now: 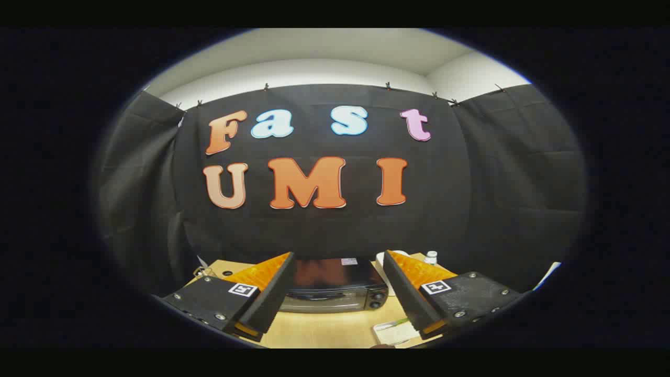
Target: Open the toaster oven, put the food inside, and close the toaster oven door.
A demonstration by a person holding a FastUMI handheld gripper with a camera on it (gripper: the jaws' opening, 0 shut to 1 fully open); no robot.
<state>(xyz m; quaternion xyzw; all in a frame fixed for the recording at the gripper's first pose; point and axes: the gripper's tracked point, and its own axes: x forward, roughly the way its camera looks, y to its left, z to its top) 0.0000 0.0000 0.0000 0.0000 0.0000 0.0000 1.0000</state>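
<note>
Claw (335, 290): fingers spread wide apart, gripping nothing; held above the table and well short of the toaster oven.
Claw fingers: left finger (264, 298) and right finger (413, 293) angle outward; each carries a square printed marker on its mount.
Toaster oven (335, 290): seen in the gap between the two fingers, beyond their tips; sits on the table against the booth wall.
Toaster oven body: dark, glossy top with a small label near its rear right corner; two round knobs (375, 300) stacked at the right of the front face.
Toaster oven door: glass front on the left part of the face; appears closed, though the view is too small to be certain.
Food: a flat pale item with a green edge (393, 331) lies on the table near the right finger; identity cannot be told.
Table (319, 330): light wood surface, bare in front of the oven.
Objects behind right finger: a white rounded item (393, 255) and a small white bottle (431, 257), right of the oven, near the wall.
Cable (205, 272): lies at the table's left rear corner.
Booth wall (314, 230): black cloth, hung by clips along its top edge.
</note>
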